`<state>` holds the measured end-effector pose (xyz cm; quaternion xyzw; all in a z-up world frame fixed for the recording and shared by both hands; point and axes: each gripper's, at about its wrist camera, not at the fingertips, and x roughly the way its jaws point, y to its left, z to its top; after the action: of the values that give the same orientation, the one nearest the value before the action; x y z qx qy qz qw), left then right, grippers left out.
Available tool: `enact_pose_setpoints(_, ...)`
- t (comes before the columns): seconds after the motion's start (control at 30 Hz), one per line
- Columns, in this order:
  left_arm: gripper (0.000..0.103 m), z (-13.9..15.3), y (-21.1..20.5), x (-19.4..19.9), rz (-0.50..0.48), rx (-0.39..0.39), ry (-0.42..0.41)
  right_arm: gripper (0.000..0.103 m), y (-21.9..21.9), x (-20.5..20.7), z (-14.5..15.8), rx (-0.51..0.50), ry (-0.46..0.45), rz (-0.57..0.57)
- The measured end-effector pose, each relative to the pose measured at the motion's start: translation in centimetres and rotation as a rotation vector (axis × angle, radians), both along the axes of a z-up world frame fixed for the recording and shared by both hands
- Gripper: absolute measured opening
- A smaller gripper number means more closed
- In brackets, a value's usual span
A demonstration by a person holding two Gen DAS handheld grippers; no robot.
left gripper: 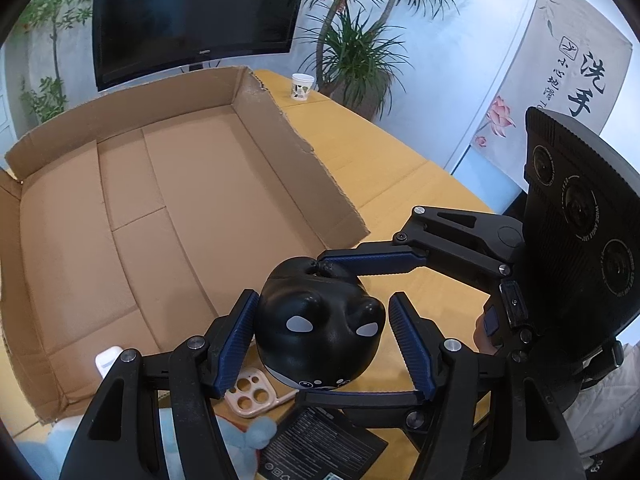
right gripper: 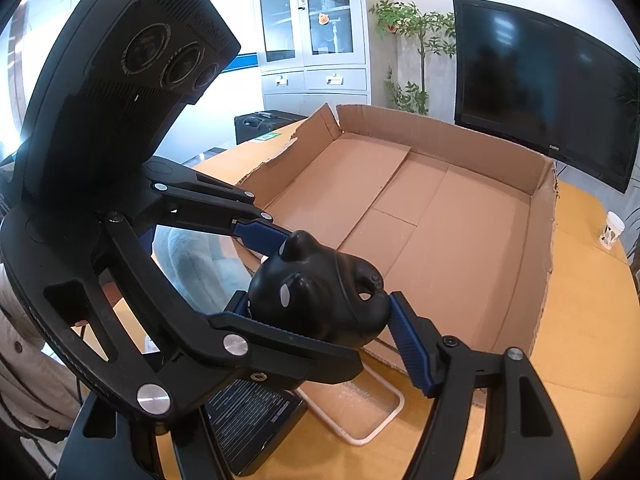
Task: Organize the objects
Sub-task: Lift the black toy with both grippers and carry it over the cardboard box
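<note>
Both grippers clamp black toy [left gripper: 320, 320], left gripper [left gripper: 322, 344] across its sides, right gripper [right gripper: 316, 312] crosswise, sharing its bulk | cardboard tray [left gripper: 280, 120] open ahead on worktop [left gripper: 400, 168], destination I reckon | toy hangs above tray's near edge | phone case [left gripper: 252, 394] beneath, unsorted

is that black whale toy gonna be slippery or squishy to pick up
The black whale toy looks glossy, so it is probably slippery. Its rounded body would likely roll or twist if pushed. It shows no denting where the right gripper clamps it, so it seems fairly firm.

black toy [right gripper: 320, 300] between both grippers' fingers [right gripper: 412, 348]
</note>
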<state>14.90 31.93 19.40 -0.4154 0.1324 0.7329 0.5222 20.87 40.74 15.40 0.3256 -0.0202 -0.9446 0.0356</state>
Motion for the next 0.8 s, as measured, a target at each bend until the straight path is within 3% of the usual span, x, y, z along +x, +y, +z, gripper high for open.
enact_pose_setpoints(0.8,0.066,-2.3,1.0,-5.0,0.037,-0.034,-0.057,0.068,1.6,-3.4,-1.5,-0.044,-0.018,0.015)
